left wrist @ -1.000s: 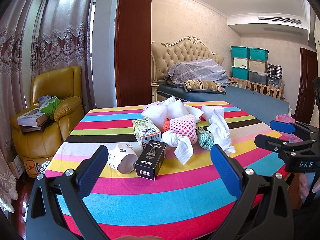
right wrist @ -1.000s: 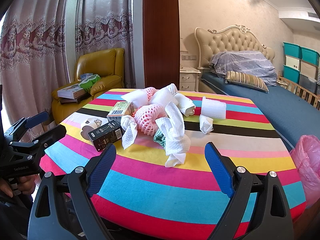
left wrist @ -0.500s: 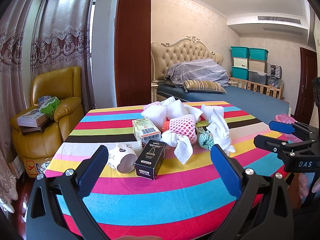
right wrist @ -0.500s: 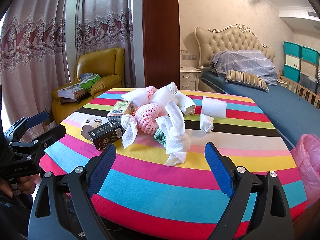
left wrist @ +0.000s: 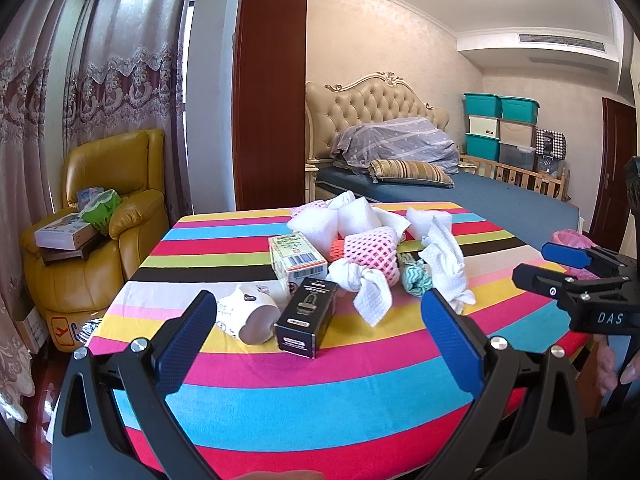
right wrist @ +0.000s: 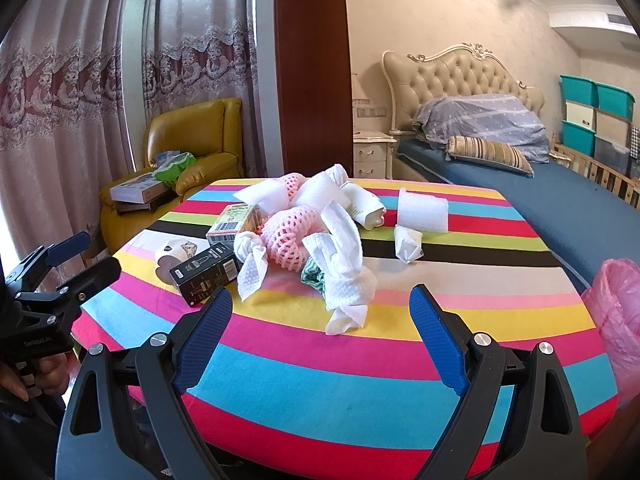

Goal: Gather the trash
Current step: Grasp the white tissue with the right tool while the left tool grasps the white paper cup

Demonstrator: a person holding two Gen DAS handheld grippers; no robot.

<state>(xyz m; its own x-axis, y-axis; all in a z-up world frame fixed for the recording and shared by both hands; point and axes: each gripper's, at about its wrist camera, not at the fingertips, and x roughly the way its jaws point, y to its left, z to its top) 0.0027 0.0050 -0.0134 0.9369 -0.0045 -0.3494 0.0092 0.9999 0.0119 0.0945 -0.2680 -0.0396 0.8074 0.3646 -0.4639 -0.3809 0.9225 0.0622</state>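
White paper wads [right wrist: 344,280] and pink foam net [right wrist: 286,240] lie mid-bench [right wrist: 320,380] with boxes [left wrist: 306,316]; all look light and soft, so pinch a loose fold. Left tongs [left wrist: 320,332] and right tongs [right wrist: 322,328] are both released, holding nothing.

Glossy black cardboard box [left wrist: 307,317]; pink foam net [left wrist: 372,248]; embossed paper towel [right wrist: 344,264]; striped tablecloth [right wrist: 360,380].
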